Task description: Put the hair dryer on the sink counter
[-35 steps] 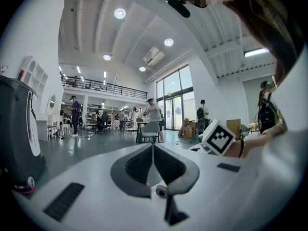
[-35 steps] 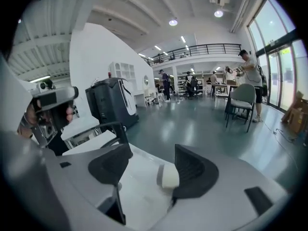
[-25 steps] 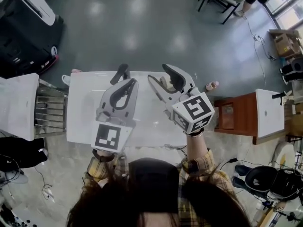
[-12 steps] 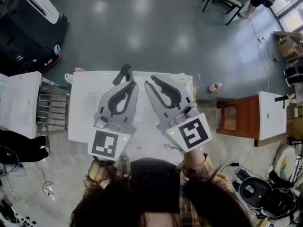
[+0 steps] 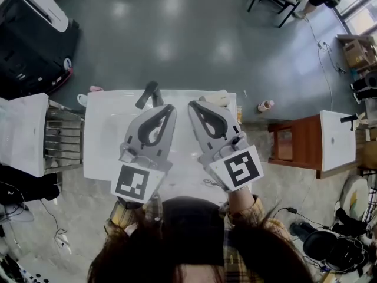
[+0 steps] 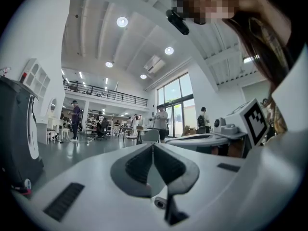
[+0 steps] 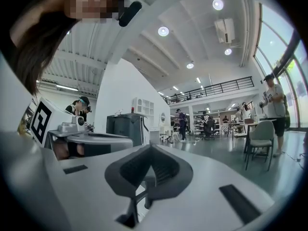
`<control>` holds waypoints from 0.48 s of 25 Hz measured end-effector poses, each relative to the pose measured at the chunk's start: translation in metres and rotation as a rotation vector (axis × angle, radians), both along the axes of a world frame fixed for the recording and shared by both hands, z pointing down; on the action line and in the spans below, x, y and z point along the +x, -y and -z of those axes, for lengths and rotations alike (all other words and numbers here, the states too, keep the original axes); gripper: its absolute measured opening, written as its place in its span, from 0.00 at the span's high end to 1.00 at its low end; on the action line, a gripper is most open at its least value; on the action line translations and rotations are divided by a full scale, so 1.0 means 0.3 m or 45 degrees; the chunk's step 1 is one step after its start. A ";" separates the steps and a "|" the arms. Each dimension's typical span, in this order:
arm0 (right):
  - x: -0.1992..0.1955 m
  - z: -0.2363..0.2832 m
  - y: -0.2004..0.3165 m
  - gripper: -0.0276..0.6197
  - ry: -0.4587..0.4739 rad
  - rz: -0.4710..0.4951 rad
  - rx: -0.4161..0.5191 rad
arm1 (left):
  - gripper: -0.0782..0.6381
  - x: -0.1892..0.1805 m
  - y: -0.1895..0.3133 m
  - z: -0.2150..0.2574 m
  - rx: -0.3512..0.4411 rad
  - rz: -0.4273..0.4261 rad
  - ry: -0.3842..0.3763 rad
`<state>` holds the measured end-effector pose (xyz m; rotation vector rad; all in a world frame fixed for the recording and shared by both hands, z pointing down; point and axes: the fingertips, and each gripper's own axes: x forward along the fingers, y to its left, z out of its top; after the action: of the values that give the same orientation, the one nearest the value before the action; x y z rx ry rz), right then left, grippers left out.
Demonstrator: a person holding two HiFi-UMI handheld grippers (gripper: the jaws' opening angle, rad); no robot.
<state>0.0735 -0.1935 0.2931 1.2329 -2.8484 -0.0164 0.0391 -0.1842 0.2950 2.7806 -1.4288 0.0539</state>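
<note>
Fingers [image 6: 134, 166] of the left gripper [image 5: 168, 107] are seen pressed together along their dark ribbed pads, with nothing caught between them. The right gripper [image 5: 194, 105] is likewise closed. Its jaws have just been closing, and no object is held between the pads in the right gripper view [image 7: 151, 149].

Both grippers are held side by side above the white sink counter [image 5: 100, 158], their tips pointed toward its far edge and their marker cubes turned toward the person.

A cream-coloured object, taken to be the hair dryer [image 5: 220, 96], is seen lying on the counter at the far right corner. It is just beyond the right gripper's tips and partly covered by them in the head view. Whether it is touched cannot be told. A dark faucet [image 5: 148, 94] is seen standing at the far edge, beyond the left gripper.

A metal rack [image 5: 62, 140] is set against the counter's left side, and a brown cabinet [image 5: 294, 146] stands near its right side. A small pinkish cup [image 5: 265, 105] is seen on the grey floor beside the cabinet.
</note>
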 end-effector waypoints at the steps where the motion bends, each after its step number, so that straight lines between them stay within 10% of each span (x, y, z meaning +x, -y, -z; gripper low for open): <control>1: 0.000 -0.001 -0.002 0.93 -0.001 0.002 -0.003 | 0.86 0.004 -0.001 -0.003 -0.003 -0.004 -0.001; 12: 0.002 0.004 0.009 0.93 -0.002 0.010 -0.012 | 0.86 0.018 0.007 -0.008 -0.006 -0.026 0.000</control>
<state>0.0740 -0.1964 0.2918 1.2189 -2.8486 -0.0038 0.0444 -0.1863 0.2975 2.7916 -1.3986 0.0571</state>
